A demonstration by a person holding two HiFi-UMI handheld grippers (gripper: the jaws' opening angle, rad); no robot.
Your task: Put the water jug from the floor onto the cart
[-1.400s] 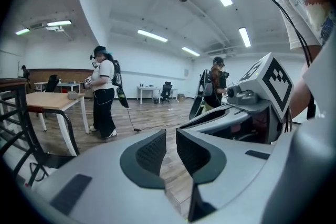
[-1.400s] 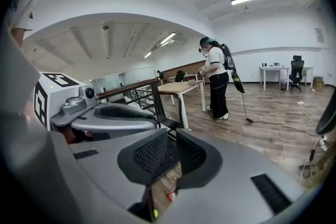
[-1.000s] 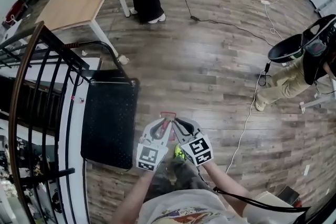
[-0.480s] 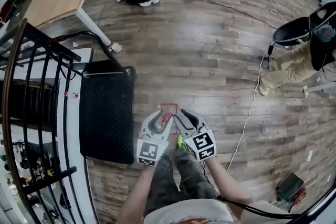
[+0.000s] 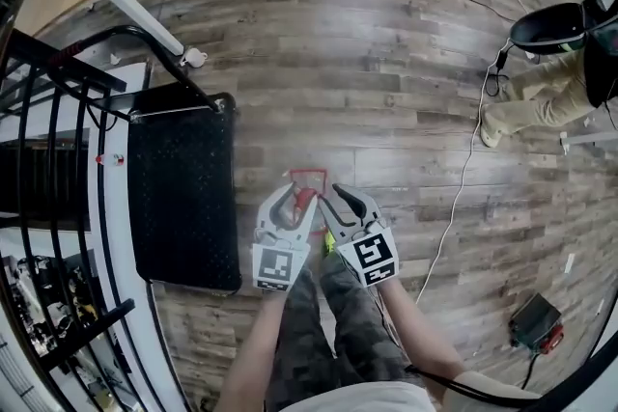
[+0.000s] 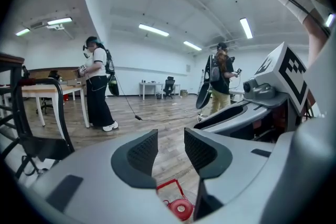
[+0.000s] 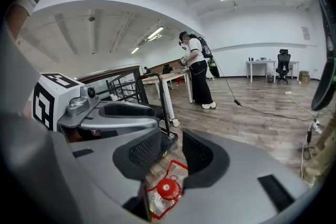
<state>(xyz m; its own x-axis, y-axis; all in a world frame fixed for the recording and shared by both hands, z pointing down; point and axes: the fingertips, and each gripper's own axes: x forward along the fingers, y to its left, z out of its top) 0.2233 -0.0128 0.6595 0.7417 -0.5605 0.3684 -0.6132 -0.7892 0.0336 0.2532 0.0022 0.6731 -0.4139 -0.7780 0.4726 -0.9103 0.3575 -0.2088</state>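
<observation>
**Both grippers part-open over the jug, nothing gripped**

Water jug sits on the floor, not on the cart. What shows of it: a clear, glossy plastic body, a round red cap and a thin red handle loop with squared corners.

Left gripper: the jaws stand at a medium gap and have just been opening. The pads are dark, with a fine ribbed grid, set in smooth grey moulded shells. Through the gap I see only floor planks. The red cap sits lower, at the base of the gap, and the pads do not touch it.

Right gripper: same build and a similar gap, also just opened. In its own view the cap and clear body lie below the gap, untouched.

The two grippers sit side by side and angle inward over the jug. Each carries a white cube with black square markers.

Cart: a flat black rectangular deck with a dotted, non-slip look and rounded corners. A bent tubular handle stands at its far end. It lies to the left of the jug in the head view, near but not touching.

The floor is matte grey-brown wood-look plank. A thin white cable snakes across it on the right. A black metal railing runs along the left edge.
</observation>
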